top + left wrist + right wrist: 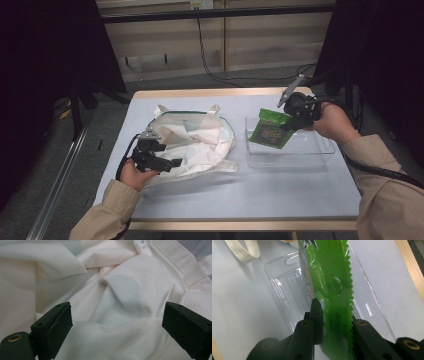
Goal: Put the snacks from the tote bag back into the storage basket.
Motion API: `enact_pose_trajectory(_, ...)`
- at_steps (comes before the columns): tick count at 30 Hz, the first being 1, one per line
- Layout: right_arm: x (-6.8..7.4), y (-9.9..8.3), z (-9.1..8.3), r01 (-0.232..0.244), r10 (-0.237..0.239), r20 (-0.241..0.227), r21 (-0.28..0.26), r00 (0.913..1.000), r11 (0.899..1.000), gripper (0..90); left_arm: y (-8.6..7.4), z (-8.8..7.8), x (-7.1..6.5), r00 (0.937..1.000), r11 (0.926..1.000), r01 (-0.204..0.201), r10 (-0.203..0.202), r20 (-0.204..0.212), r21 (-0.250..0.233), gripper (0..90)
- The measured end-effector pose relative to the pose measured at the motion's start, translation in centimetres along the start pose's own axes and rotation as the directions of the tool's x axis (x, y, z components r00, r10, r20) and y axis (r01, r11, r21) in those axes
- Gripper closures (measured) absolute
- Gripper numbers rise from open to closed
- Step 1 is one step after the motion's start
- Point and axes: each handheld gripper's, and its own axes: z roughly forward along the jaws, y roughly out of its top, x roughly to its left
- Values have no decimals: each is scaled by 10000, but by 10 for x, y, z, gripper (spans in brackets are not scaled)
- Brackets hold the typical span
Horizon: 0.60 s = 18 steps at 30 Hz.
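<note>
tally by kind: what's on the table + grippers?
white cloth bag: 1
clear plastic tray: 1
green snack packet, held above the tray: 1
grippers: 2, left gripper at the bag, right gripper on the packet
total: 5

bag (pixel 120 290): matt woven cloth | packet (pixel 329 277): glossy green plastic | tray (pixel 287 290): clear smooth plastic

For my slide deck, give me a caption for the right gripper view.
Right gripper pinching a green snack packet above a clear plastic tray.
</note>
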Motion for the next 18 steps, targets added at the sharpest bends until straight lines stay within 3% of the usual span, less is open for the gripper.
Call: enact_pose_trajectory(18, -16, 9, 19, -66, 64, 66, 338, 10000, 9994, 788, 0, 1, 1, 10000, 9999, 61, -62, 45, 79, 91)
